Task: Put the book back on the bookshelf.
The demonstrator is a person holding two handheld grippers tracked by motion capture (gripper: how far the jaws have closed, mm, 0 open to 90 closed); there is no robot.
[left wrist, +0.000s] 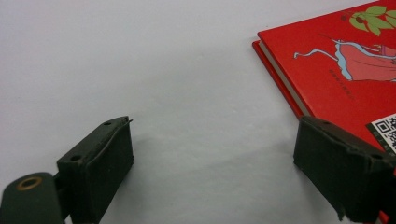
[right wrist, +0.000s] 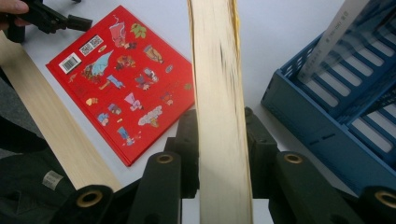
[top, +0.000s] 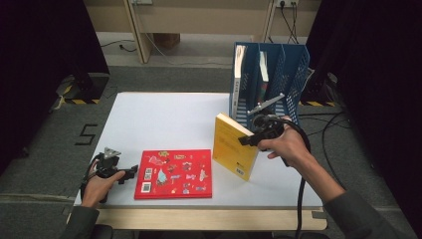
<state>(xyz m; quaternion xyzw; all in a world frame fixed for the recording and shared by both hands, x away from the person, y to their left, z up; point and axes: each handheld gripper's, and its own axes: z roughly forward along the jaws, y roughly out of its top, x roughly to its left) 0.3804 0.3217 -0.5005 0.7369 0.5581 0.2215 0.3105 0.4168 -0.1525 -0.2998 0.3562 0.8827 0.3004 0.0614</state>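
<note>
A yellow book (top: 231, 144) stands upright and tilted on the white table (top: 159, 117), just left of my right hand. My right gripper (top: 249, 139) is shut on its upper right edge. In the right gripper view the cream page edge (right wrist: 219, 93) runs up between the two black pads (right wrist: 259, 140), which press on both covers. A red picture book (top: 174, 173) lies flat near the front of the table. My left gripper (top: 127, 173) rests beside the red book's left edge, open. Its jaws (left wrist: 212, 135) stand wide apart over bare table, the right one close to the red book (left wrist: 336, 70).
A blue slotted file rack (top: 271, 74) stands at the table's back right, just behind the yellow book. It holds a white book (top: 240, 69) and a thinner one (top: 263, 67). A wooden strip (top: 209, 219) runs along the table's front edge. Cables trail on the floor at right.
</note>
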